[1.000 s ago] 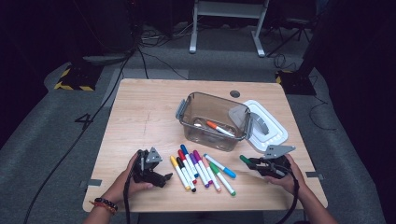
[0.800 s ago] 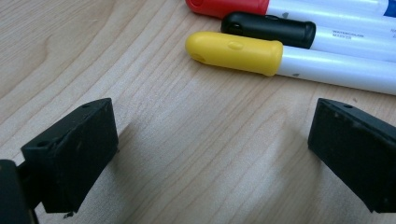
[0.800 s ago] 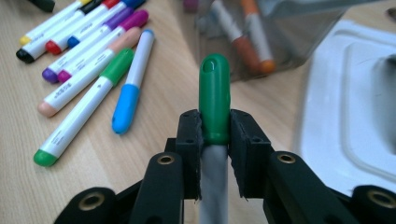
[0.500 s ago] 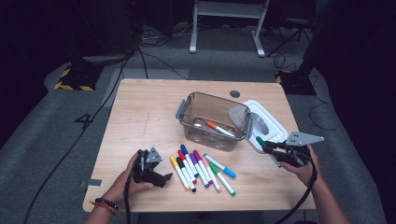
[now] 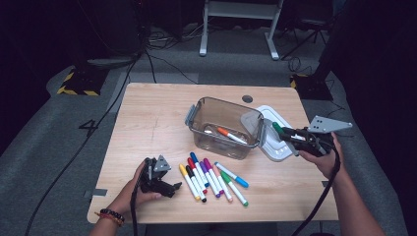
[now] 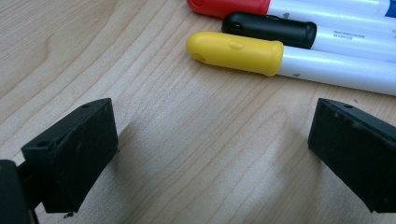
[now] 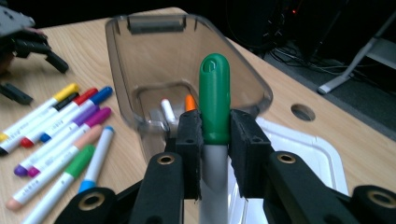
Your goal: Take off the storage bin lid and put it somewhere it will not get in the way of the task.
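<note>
Comparing with a second ago, we note the right gripper (image 5: 294, 134) has risen off the wooden table (image 5: 147, 118) and swung toward the clear plastic container (image 5: 223, 127), which sits beside its white lid (image 5: 278, 142) with one orange-capped marker (image 5: 231, 135) inside. Its jaws are clamped on a green-capped marker (image 7: 214, 100), cap pointing at the container's rim, so we judge the drop-in comes next. Left gripper (image 5: 162, 184) has stayed resting on the table, jaws wide apart and empty, near the yellow-capped marker (image 6: 238, 51) at the edge of the marker row (image 5: 209, 177).

Lab: floor cables (image 5: 147, 64), hazard tape (image 5: 74, 91)
</note>
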Demonstrator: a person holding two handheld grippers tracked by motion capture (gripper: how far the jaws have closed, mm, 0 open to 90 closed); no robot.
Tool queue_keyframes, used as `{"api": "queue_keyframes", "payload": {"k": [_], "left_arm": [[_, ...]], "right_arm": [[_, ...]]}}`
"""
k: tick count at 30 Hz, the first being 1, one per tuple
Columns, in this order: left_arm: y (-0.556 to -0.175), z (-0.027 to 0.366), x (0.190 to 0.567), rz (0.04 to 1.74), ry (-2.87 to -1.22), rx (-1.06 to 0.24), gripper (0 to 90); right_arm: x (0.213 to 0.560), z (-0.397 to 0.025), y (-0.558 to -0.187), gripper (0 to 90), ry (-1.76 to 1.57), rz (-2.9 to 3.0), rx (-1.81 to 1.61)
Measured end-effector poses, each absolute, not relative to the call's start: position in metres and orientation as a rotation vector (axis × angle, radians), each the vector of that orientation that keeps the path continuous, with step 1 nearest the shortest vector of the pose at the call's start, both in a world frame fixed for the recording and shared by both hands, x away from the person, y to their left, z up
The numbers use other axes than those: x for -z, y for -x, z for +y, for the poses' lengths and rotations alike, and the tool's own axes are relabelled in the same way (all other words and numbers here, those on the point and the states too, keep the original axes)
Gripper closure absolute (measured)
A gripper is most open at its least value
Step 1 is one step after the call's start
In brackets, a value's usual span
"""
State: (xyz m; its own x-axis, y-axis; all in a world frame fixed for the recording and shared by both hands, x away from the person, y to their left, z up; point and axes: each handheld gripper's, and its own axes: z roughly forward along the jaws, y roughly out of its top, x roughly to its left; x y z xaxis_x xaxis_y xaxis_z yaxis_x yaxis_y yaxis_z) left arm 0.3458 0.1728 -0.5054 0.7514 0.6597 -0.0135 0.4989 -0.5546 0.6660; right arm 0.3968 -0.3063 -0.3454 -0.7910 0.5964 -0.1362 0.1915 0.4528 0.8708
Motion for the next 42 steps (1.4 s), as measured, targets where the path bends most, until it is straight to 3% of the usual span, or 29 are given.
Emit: {"api": "queue_keyframes", "payload": {"k": [12,20,29,42], "left_arm": [[-0.346,0.173,0.505,0.865,-2.279,-0.312,1.7],[-0.346,0.173,0.505,0.865,-2.278,-0.311,1.7],[-0.346,0.173,0.505,0.866,-2.278,-0.310,1.6],[-0.347,0.173,0.505,0.854,-2.282,-0.312,1.6]], "right_arm": [[0.309,-0.254,-0.422,74.9,-0.570,2.339,-1.278],[0.304,-0.207,-0.444,74.9,-0.499,2.415,-1.245],[0.318,-0.166,-0.467,74.9,-0.488,2.511,-1.179],[0.359,-0.139,-0.491,74.9,-0.502,2.708,-0.986]]}}
